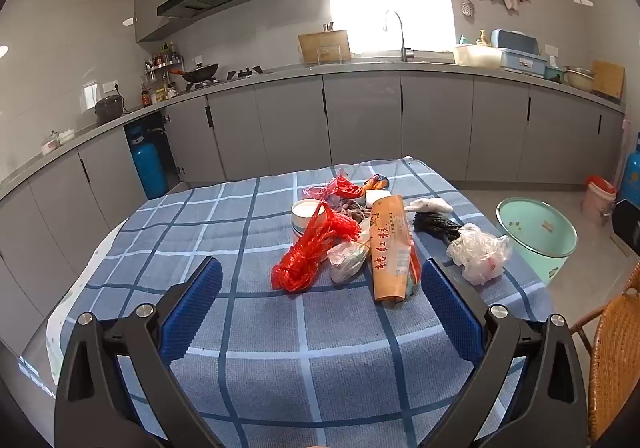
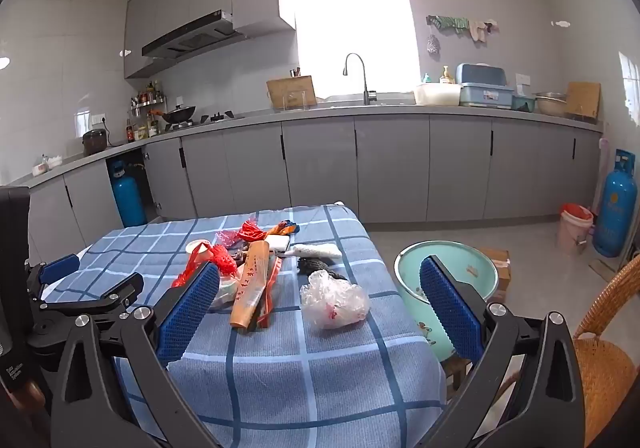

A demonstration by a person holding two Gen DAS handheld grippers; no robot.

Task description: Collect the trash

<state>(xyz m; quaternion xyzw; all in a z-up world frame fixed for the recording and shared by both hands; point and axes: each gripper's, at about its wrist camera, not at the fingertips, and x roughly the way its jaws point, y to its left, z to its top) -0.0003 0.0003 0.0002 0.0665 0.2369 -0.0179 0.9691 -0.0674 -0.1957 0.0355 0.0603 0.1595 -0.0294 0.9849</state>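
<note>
Here, left gripper (image 1: 320,280) and right gripper (image 2: 320,288) both spread wide, empty, above near table edge. Trash pile (image 1: 352,236) lies toward far right table (image 1: 240,328) corner; clear bag (image 2: 334,302) at right edge.

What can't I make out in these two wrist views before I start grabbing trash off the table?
- Right wrist view: the right hand-held gripper has one finger covering the near end of the red plastic netting and the wrapper beside it.
- Left wrist view: the near rim of the green basin is hidden behind the tablecloth edge.
- Both views: the items under the orange package are covered by the pile.
</note>
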